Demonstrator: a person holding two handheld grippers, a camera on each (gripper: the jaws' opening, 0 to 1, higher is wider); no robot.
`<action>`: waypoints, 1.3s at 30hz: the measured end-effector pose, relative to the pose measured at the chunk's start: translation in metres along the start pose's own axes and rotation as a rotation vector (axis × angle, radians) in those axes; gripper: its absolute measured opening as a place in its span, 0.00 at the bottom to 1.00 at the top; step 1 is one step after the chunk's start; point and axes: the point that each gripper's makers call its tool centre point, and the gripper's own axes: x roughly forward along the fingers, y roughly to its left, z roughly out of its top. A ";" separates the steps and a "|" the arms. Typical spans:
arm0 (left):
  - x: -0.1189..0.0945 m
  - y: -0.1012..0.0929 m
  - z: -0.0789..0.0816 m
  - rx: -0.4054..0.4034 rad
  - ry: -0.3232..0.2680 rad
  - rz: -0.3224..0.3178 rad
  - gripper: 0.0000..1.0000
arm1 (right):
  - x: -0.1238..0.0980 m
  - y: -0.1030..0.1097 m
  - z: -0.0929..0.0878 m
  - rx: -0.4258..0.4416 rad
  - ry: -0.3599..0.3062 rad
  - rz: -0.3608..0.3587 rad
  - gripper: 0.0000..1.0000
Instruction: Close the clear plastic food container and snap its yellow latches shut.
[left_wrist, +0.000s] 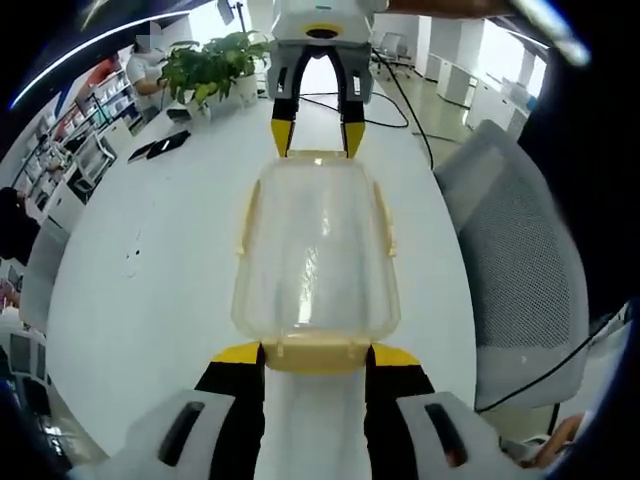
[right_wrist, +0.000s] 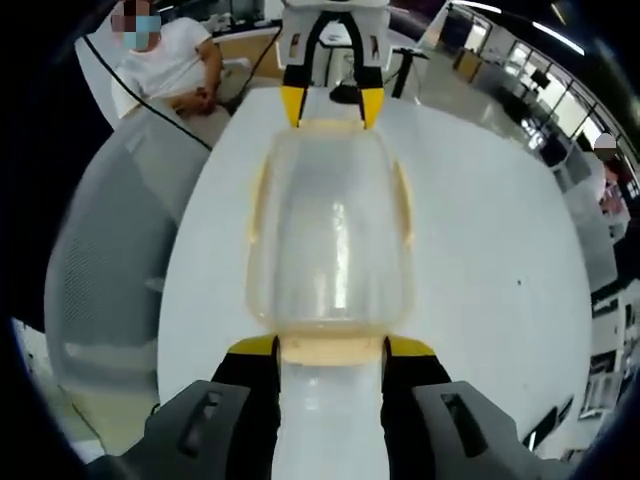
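The clear container (left_wrist: 316, 255) sits dead centre of the left gripper view, lid on, resting on the white table (left_wrist: 150, 250), and its long axis runs straight up the frame, from one gripper to the other. The left gripper (left_wrist: 315, 352) comes up from the bottom edge with its yellow-tipped jaws spread about as wide as the container's near end, one tip at each corner, bracketing the yellow end latch (left_wrist: 315, 352) between them. At the top centre of the same frame the right gripper (left_wrist: 318, 135) mirrors it, jaws parted and tips right at the far end. Switch to the right gripper view and it is the same story reversed: the right gripper (right_wrist: 333, 348) at the bottom straddles its near latch (right_wrist: 333, 350), jaws apart, nothing clamped, and the left gripper (right_wrist: 331, 108) waits at the top. Each gripper is nearest its own end, so each looks set to press its own latch. Side latches (left_wrist: 384, 215) run along the long edges; whether they are snapped down I cannot tell. A grey chair (left_wrist: 520, 260) stands at right.
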 end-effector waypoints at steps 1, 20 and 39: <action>0.001 0.000 0.001 0.001 -0.001 0.000 0.32 | -0.001 0.000 -0.002 0.000 0.002 -0.001 0.35; 0.034 0.005 0.029 0.020 -0.018 -0.014 0.32 | -0.005 -0.001 -0.044 0.024 0.037 -0.006 0.35; 0.069 0.010 0.038 0.020 -0.006 -0.021 0.33 | 0.004 -0.009 -0.077 0.022 0.087 -0.002 0.36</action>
